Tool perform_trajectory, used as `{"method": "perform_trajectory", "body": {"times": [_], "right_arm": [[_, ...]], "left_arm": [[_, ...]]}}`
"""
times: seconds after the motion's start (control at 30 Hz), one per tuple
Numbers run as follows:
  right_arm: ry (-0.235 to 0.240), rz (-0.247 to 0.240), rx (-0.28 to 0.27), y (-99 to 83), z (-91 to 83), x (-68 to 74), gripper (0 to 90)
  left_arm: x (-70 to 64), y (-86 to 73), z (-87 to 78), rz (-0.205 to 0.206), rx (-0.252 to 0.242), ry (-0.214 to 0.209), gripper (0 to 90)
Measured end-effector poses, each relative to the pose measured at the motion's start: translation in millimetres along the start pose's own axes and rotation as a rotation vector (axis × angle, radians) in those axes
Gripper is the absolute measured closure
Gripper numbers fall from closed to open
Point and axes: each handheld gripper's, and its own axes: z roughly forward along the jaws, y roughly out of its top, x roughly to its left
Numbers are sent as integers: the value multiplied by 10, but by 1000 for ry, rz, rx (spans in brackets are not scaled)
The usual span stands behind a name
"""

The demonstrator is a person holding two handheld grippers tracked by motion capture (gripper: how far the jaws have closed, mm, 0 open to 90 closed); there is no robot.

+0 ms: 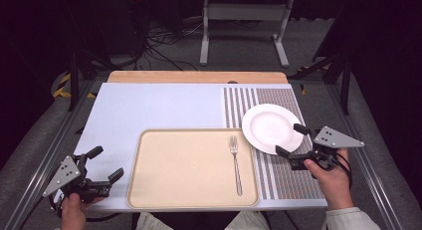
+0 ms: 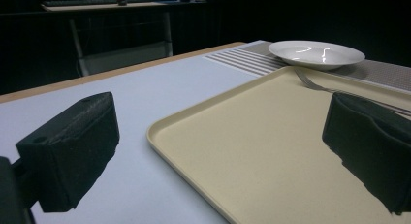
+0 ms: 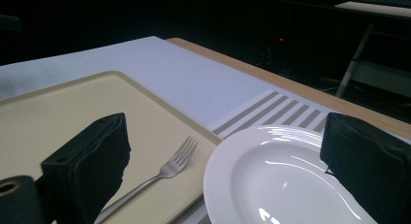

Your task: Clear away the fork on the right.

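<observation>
Gaping wide with nothing between them, the jaws of the right gripper [image 1: 298, 145] straddle the near right rim of the white plate [image 1: 271, 127] in the high view; in the right gripper view the plate [image 3: 291, 180] sits directly ahead, between and beyond the two black jaws, though contact with its rim cannot be told. Just left of the plate, a fork [image 1: 235, 163] lies on the right side of the beige tray [image 1: 149, 190], tines pointing away from the person, handle towards the tray's near edge; the right gripper view shows the same fork [image 3: 165, 175] beside the plate's rim. The plate rests on a striped placemat [image 1: 278, 180] that covers the right part of the pale table [image 1: 149, 105], its left edge reaching over the tray's far right corner. Across the table, the left gripper [image 1: 102, 165] hovers at the near left corner, well apart from the plate, its jaws likewise spread and empty, one over the bare table surface and the other over the tray's [image 2: 194, 117] left side. From the left gripper view the plate [image 2: 317, 53] and fork [image 2: 315, 83] lie far off beyond the tray.
</observation>
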Motion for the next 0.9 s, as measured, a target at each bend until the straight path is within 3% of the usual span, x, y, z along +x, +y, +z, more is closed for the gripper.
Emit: {"method": "perform_trajectory", "body": {"times": [0.33, 0.47, 0.63, 0.9], "right_arm": [[-68, 33, -52, -286, -125, -62, 29], [-78, 17, -59, -403, -147, -79, 16], [-94, 55, -74, -568, -162, -110, 15], [-99, 53, -60, -773, -162, -141, 15]], "left_arm": [[-1, 3, 2, 4, -1, -3, 5], [1, 3, 1, 5, -1, -2, 5], [-5, 4, 3, 2, -5, -2, 5], [-2, 13, -10, 18, -19, -9, 5]]}}
